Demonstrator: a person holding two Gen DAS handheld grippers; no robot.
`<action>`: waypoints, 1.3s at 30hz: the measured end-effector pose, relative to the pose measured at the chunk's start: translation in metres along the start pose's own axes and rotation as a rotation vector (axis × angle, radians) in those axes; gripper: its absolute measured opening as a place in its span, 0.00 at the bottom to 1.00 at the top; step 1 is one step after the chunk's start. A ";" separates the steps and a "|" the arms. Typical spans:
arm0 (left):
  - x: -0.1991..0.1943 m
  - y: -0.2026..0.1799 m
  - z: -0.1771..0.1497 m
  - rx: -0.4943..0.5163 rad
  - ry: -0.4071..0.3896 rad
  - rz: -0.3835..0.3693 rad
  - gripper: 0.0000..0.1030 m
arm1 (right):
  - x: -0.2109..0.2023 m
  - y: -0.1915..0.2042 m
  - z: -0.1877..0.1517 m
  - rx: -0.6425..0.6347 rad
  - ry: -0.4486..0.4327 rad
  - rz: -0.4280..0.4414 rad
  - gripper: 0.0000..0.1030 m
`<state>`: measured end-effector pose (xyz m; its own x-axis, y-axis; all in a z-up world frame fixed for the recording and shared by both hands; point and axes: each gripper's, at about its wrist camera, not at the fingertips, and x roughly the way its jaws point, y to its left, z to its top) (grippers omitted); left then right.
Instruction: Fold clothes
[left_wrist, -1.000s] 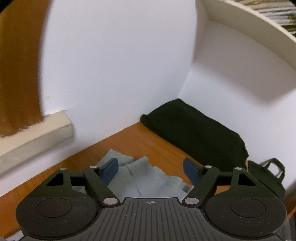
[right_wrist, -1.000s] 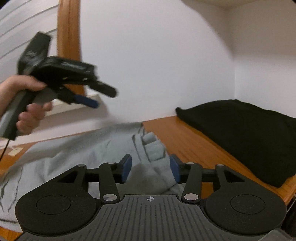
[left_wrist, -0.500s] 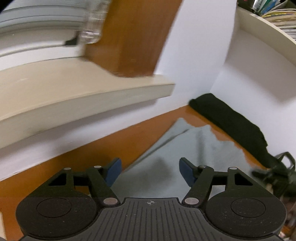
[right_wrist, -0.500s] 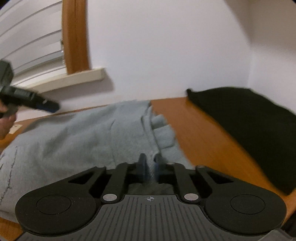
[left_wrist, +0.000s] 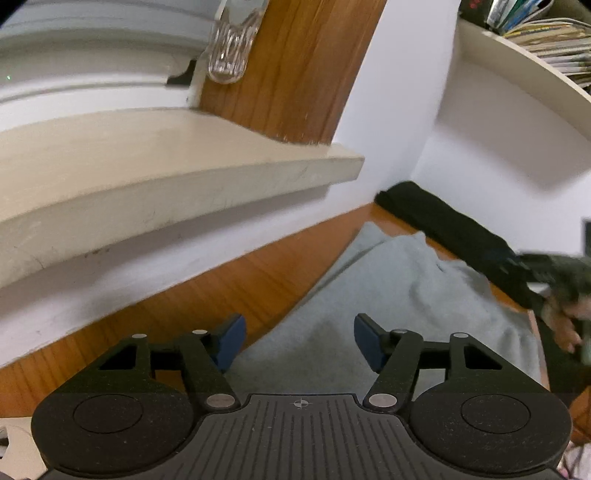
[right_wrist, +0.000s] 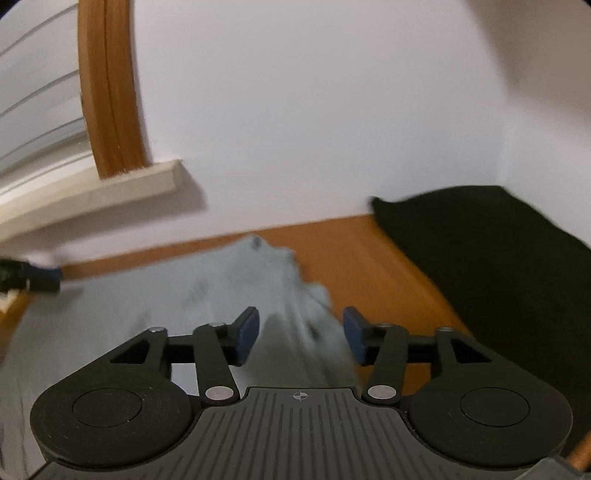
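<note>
One grey garment and one black garment on the worktop. Left tongs gape, narrowing, empty; right tongs just reopened, gripping nothing.

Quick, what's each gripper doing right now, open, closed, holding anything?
Left gripper: open, jaws just narrowed slightly, above the grey garment, holding nothing.
Right gripper: open, jaws just reopened; garment under the gap, not pinched.

Soft even indoor light, window sill cast a shadow on the wall beneath, fisheye bowed the edges, motion blur smeared the grey garment in the right wrist view.
</note>
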<state>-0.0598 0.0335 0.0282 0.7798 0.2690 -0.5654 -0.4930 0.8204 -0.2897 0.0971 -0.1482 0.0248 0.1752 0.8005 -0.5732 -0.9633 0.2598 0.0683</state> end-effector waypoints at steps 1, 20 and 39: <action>0.000 0.001 0.000 0.007 0.003 0.007 0.65 | 0.015 0.005 0.008 -0.014 0.017 0.000 0.52; -0.005 -0.017 -0.006 0.103 -0.043 -0.029 0.62 | 0.027 0.006 0.033 -0.071 -0.022 -0.083 0.23; 0.015 -0.042 -0.026 0.207 0.058 0.020 0.60 | -0.046 -0.021 -0.077 -0.172 -0.034 -0.125 0.45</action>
<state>-0.0377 -0.0097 0.0122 0.7445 0.2615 -0.6143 -0.4135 0.9030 -0.1167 0.0934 -0.2318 -0.0130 0.2992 0.7861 -0.5408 -0.9537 0.2642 -0.1437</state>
